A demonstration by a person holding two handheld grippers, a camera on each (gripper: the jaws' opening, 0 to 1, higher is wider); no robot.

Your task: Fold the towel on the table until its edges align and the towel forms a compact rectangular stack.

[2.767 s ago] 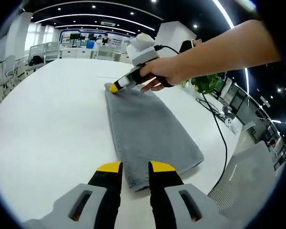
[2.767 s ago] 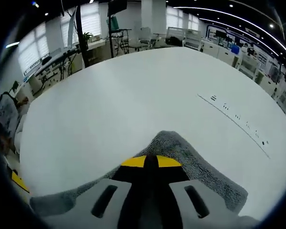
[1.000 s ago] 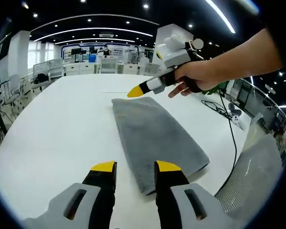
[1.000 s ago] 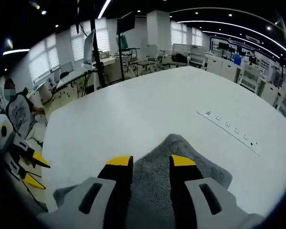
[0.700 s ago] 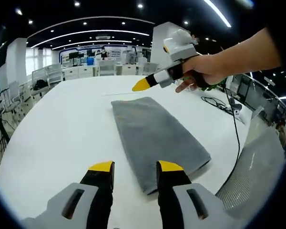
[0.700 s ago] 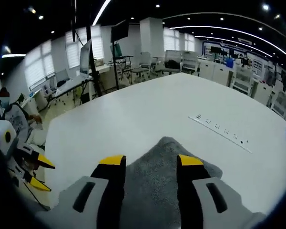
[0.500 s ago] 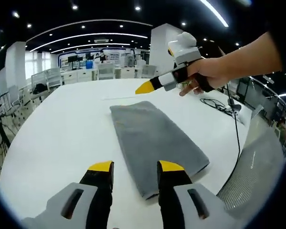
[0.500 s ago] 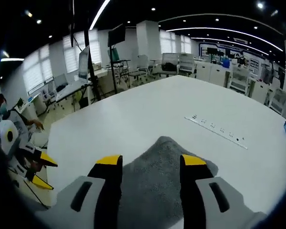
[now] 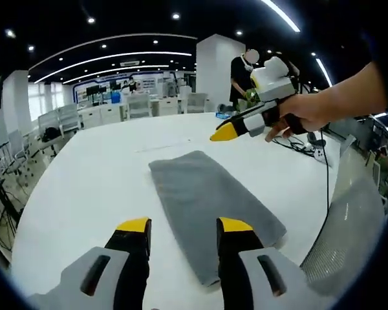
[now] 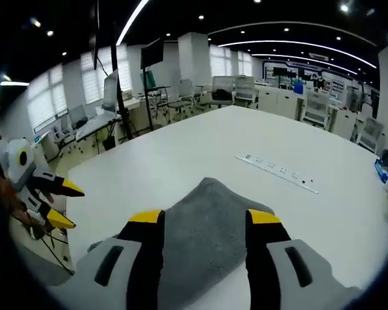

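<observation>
A grey towel [image 9: 210, 201] lies folded into a long narrow strip on the white table [image 9: 90, 181]. My left gripper [image 9: 183, 226] hovers open above the strip's near end, nothing between its fingers. The right gripper [image 9: 221, 134] comes in from the right in a hand, raised well above the towel's far end, and looks shut from this side. In the right gripper view the towel [image 10: 204, 226] runs toward me under my open right gripper [image 10: 204, 217], which holds nothing. The left gripper [image 10: 59, 204] shows at the left edge, jaws apart.
A strip of sockets [image 10: 275, 172] is set into the table beyond the towel. A mesh chair back [image 9: 349, 232] stands at the table's right edge, with cables [image 9: 310, 147] trailing there. A person [image 9: 246, 71] stands behind the table. Desks and chairs fill the room behind.
The right gripper let go of the towel's far end, opened and rose away from it. The left gripper lifted slightly and stayed open. The towel lies still.
</observation>
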